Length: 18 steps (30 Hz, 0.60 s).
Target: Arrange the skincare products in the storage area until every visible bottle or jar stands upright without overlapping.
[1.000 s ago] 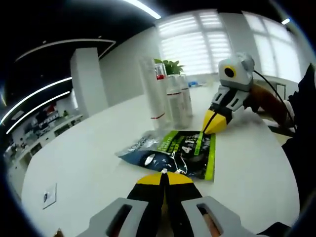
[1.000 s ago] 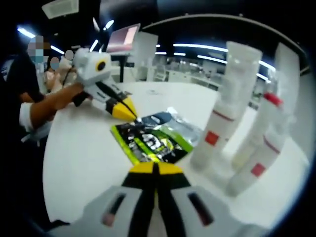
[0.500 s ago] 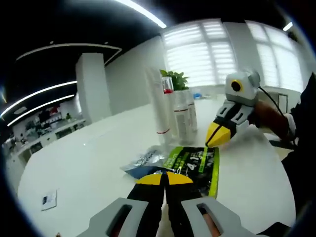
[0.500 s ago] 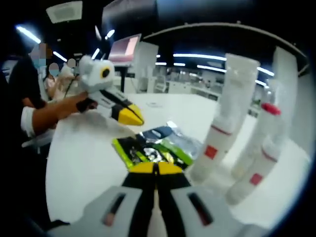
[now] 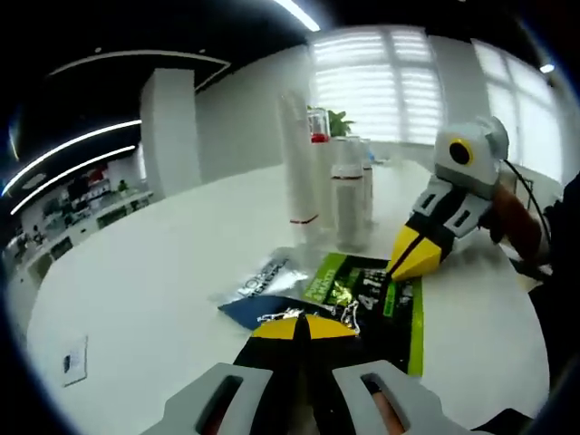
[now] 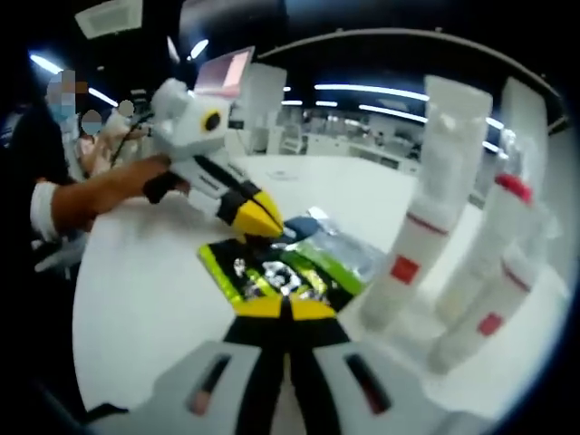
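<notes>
Several white skincare bottles stand upright together on the white table: a tall tube, a red-capped bottle and a shorter bottle. The right gripper view has the tall tube and the red-capped bottle on its right. A green-and-black sachet lies flat, overlapping a blue-and-silver sachet. My left gripper is shut at the sachets' near edge. My right gripper is shut, its tip just above the green sachet. In the right gripper view the left gripper points at the blue-and-silver sachet.
The round white table has bare surface to the left of the sachets. A small label lies near its left edge. A plant stands behind the bottles. A person's sleeve and hand hold the left gripper.
Both grippers have drawn closer to the sachets. The left gripper's tip has come forward over the blue-and-silver sachet. The bottles and sachets have not moved.
</notes>
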Each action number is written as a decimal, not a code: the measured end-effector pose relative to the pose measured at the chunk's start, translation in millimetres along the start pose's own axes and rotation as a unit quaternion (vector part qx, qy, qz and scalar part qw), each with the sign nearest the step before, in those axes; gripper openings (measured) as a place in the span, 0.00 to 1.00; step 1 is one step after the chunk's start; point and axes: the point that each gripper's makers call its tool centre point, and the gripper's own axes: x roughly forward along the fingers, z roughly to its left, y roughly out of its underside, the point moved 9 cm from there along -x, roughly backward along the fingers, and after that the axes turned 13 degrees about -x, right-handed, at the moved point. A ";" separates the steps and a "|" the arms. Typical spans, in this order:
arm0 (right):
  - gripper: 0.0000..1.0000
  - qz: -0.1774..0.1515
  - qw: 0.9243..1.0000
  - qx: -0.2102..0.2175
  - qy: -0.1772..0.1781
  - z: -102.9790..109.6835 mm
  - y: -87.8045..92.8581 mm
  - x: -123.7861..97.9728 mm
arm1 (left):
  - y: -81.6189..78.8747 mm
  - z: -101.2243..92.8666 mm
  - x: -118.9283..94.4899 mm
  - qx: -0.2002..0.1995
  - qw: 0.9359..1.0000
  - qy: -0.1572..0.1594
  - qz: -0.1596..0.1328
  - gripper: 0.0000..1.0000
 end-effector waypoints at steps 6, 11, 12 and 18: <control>0.00 0.009 1.000 0.003 -0.007 2.2 1.3 -4.0 | -5.9 -0.6 2.5 0.009 1.000 -0.008 0.028 0.00; 0.00 0.012 1.000 0.007 -0.012 3.7 3.5 -8.2 | -4.1 -2.5 1.1 -0.015 0.999 -0.012 0.036 0.00; 0.00 0.012 1.000 0.008 -0.013 3.7 4.0 -8.8 | -3.5 -2.7 0.7 -0.019 0.999 -0.011 0.035 0.00; 0.00 0.017 1.000 0.011 -0.018 0.9 7.3 -13.3 | -0.8 -5.2 -1.6 -0.036 0.999 -0.010 0.036 0.00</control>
